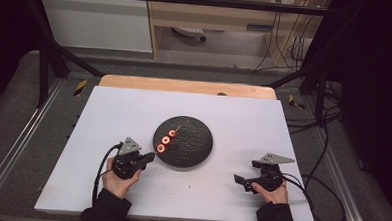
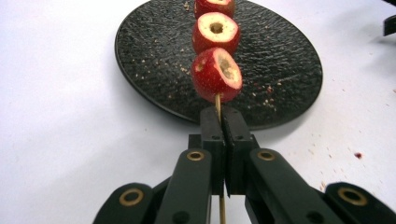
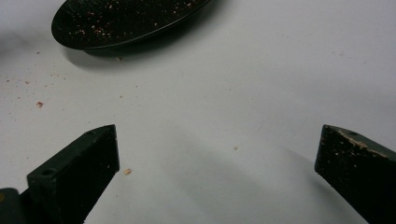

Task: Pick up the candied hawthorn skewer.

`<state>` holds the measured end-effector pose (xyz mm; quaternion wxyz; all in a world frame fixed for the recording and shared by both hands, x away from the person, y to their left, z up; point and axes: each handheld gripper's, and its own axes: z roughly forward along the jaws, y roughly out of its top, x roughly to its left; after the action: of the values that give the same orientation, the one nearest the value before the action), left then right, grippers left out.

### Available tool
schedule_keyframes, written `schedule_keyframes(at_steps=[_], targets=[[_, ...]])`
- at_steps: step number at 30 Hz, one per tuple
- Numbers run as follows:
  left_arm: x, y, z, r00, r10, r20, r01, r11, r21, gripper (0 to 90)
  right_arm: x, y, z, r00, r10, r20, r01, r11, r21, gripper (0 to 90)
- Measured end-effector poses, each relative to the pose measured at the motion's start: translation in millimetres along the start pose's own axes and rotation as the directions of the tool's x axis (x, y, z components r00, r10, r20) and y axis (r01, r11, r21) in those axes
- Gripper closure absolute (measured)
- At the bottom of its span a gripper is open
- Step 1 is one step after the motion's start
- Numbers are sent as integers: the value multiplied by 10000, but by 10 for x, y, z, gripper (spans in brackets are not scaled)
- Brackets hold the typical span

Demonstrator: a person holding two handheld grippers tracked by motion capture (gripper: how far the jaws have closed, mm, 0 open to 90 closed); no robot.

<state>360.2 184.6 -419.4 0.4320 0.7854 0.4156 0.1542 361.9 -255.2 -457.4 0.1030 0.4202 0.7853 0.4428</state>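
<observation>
A thin wooden skewer carries three cored red fruits in a row. It hangs over the left part of a round black plate. My left gripper is shut on the skewer's bare end, just outside the plate's near-left rim. In the high view the fruits show as three red rings above the plate, with the left gripper at its lower left. My right gripper rests low on the white table at the right, jaws wide open and nothing between them.
The white tabletop carries scattered crumbs and red specks near the plate. A wooden strip borders its far edge. Black frame bars and cables stand around the table. The plate's edge lies ahead of the right gripper.
</observation>
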Motion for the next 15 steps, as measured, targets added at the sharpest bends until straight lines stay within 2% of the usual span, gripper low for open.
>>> schedule_keyframes(at_steps=[7, 8, 12, 15], targets=[[45, -142, -115, 9998, 62, 208, -57, 9997, -248, 884, 27, 4, 14, 9999, 132, -42, -132, 9999, -53, 7], [51, -156, -120, 9996, -1, 274, 9, 9996, -283, 884, 39, 10, 27, 9999, 121, -85, -121, 9999, -51, 6], [44, -207, -128, 9995, 156, 292, -147, 9994, -310, 884, 63, 23, 59, 9999, 94, -134, -94, 10000, -14, 5], [45, -234, -132, 9992, 136, 383, -121, 9991, -394, 884, 108, 50, 97, 9997, -99, -221, 99, 9999, -21, 5]])
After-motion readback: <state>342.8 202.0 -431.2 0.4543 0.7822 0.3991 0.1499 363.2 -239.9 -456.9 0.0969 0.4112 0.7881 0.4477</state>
